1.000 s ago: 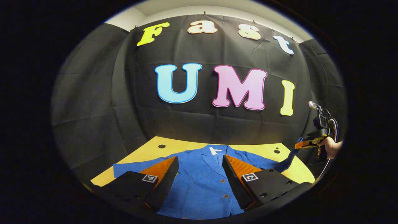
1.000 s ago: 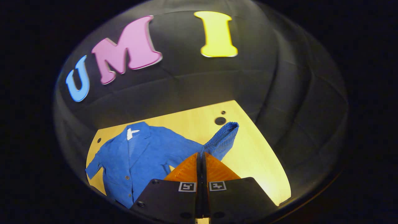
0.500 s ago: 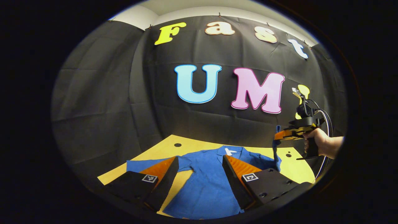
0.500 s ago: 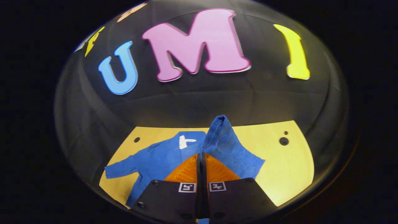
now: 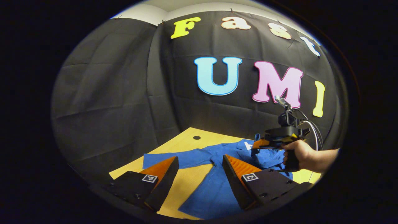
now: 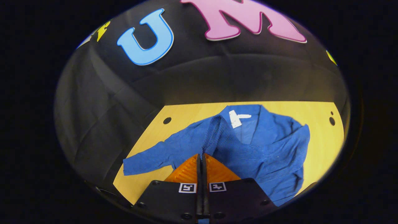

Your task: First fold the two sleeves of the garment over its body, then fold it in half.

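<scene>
Garment: a blue jacket (image 6: 264, 149) lies flat on the yellow wooden worktop (image 6: 186, 112), collar toward the booth's back wall and hem toward the front edge.

Right gripper (image 6: 201, 155): its two orange fingers are pressed tight together on the cuff end of the right sleeve (image 6: 217, 133), with blue cloth rising from between their tips. In the left gripper view this same tool (image 5: 259, 143) is seen held by a hand (image 5: 306, 154) above the jacket's chest, near the collar.

Right sleeve: lifted and drawn across the body, draped in soft folds over the chest. I judge this first sleeve fold to be nearly done, needing only to be lowered and let go.

Left gripper (image 5: 200, 165): its fingers stand wide apart and hold nothing. It hovers over the front edge of the worktop, with bare wood and the jacket's hem between its fingers.

Left sleeve (image 6: 155, 154): lies stretched out flat, its long axis running from the shoulder outward toward the worktop's left edge.

Key relation: the left sleeve's cuff lies ahead and to the left of the empty left gripper, which is the nearer tool. That sleeve would have to travel rightward over the body.
</scene>
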{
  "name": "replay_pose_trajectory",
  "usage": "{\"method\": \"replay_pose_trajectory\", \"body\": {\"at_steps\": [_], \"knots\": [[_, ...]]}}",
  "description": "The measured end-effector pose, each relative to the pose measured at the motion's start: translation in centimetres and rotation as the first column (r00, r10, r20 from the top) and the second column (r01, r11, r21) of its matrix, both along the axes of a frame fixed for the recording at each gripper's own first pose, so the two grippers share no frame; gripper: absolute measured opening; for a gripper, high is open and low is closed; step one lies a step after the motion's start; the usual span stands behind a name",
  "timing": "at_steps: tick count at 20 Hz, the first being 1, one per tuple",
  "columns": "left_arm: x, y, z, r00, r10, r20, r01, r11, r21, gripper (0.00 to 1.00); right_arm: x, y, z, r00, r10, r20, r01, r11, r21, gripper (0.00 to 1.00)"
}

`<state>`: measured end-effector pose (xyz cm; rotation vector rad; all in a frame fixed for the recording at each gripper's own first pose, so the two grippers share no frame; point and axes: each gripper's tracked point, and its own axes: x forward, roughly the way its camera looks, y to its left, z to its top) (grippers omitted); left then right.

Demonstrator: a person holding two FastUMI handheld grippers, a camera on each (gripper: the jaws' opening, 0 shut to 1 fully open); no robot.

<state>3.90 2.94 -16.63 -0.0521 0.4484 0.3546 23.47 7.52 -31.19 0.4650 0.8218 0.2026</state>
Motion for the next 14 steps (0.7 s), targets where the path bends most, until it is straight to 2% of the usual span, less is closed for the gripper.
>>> {"method": "replay_pose_trajectory", "body": {"at_steps": [3,5,6,7,9,11,12,14], "knots": [[0.0,0.8,-2.1,1.000,0.003,-0.013,-0.003,1.000,-0.012,0.81,1.7,3.1,-2.8,0.999,-0.036,-0.022,0.037,0.998,0.047,0.00],[0.4,1.6,-3.7,1.000,0.015,-0.010,-0.016,0.998,-0.054,0.81,2.8,4.4,-4.3,0.997,-0.072,-0.039,0.076,0.992,0.100,0.04],[0.7,1.9,-4.5,1.000,0.027,-0.009,-0.027,0.996,-0.079,0.81,3.3,4.9,-4.4,0.996,-0.080,-0.041,0.084,0.987,0.136,0.00],[0.9,2.3,-5.3,0.999,0.041,-0.013,-0.042,0.994,-0.101,0.81,3.7,5.1,-4.9,0.995,-0.087,-0.040,0.092,0.985,0.144,0.17],[1.1,3.0,-7.3,0.997,0.057,-0.048,-0.063,0.989,-0.132,0.82,4.1,4.9,-5.4,0.996,-0.089,-0.004,0.089,0.989,0.119,0.56],[1.5,4.4,-8.9,0.994,0.080,-0.072,-0.088,0.989,-0.122,0.82,3.8,3.8,-5.1,0.996,-0.073,0.056,0.070,0.996,0.052,0.96],[1.9,5.3,-9.3,0.993,0.093,-0.067,-0.100,0.989,-0.111,0.84,3.6,3.3,-4.7,0.994,-0.065,0.093,0.063,0.998,0.023,0.88],[2.8,7.5,-10.2,0.989,0.132,-0.063,-0.137,0.986,-0.092,0.84,3.6,2.3,-3.6,0.982,-0.069,0.178,0.071,0.997,-0.007,0.91]]}}
